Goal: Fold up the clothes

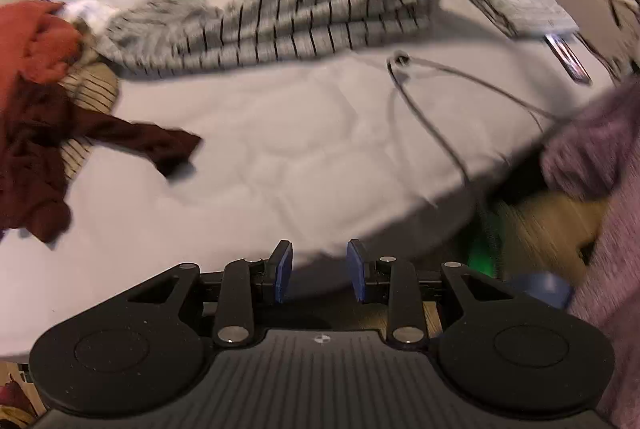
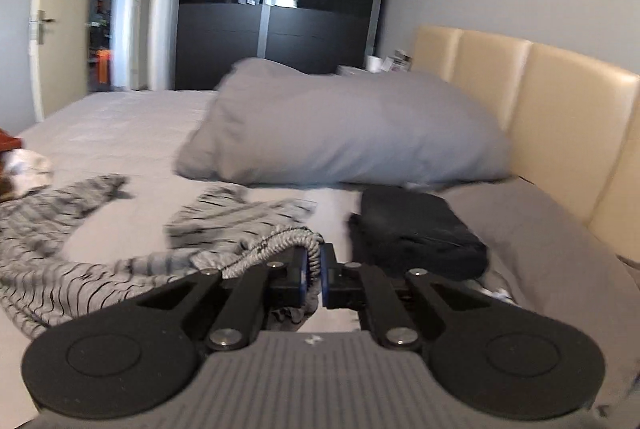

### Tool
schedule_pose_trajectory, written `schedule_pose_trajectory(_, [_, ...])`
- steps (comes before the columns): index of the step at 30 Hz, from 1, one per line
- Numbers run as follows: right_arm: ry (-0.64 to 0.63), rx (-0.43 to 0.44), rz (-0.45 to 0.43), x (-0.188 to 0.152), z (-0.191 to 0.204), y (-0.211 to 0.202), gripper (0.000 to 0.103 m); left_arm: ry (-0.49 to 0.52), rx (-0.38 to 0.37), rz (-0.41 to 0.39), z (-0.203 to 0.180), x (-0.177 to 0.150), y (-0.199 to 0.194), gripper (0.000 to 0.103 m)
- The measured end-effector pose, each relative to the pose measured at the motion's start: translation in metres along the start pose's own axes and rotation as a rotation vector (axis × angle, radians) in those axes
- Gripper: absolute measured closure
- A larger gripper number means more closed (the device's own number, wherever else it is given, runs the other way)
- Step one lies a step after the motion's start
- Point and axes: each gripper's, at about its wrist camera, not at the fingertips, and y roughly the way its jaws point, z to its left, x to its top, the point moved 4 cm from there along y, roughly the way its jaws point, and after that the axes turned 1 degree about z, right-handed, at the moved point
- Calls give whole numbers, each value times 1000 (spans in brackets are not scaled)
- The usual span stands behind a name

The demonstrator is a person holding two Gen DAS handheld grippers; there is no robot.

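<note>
Right gripper clenched on a bunched, ribbed edge of the grey striped garment — cloth pinched between the blue pads, lifted off the bed. Left gripper parted, nothing between its fingers, hovering over the bed's near edge.

Garment: light grey knit with thin dark stripes, drawn out in long folds from the pinch down across the sheet toward the bed's left side; blurred in both views. One end raised at the top right of the left wrist view, under the right gripper's dark body; the rest trailing on the sheet toward the clothes pile.

Counted: one striped garment in the grip; one pile at the bed's left edge — rust, maroon, white and beige-striped pieces, number of items unclear; one dark folded item lying near the headboard; one grey pillow showing whole; one thin cable looped near the right edge.
</note>
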Motion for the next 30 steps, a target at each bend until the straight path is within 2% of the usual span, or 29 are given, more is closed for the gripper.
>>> schedule_pose_trajectory(2, [9,-56,21,-5,-13,13,95,18,-53,52,-3,-3,7,75])
schedule_pose_trajectory(4, [29,-74,54,-15,-23,26,94,53,-114,107,-8,-4,11,75])
schedule_pose_trajectory(5, [39,-62,75,-21,-25,30,87,80,-122,106,-11,-3,11,74])
schedule_pose_trajectory(6, [49,-51,95,-27,-27,35,80,83,-116,86,-12,1,12,71])
schedule_pose_trajectory(7, [54,-40,102,-32,-27,36,62,74,-111,63,-12,7,13,60])
schedule_pose_trajectory(8, [54,-31,97,-37,-26,34,59,66,-106,39,-12,13,14,56])
schedule_pose_trajectory(13, [84,54,62,-43,-9,22,59,17,-93,-95,-10,48,19,55])
schedule_pose_trajectory(18, [47,145,3,-39,17,11,55,-46,-112,-258,-11,92,24,55])
schedule_pose_trajectory(23, [14,190,8,-39,32,17,54,-71,-113,-418,-24,131,41,52])
schedule_pose_trajectory(30, [26,233,38,-42,40,32,54,-120,-74,-583,-22,186,100,52])
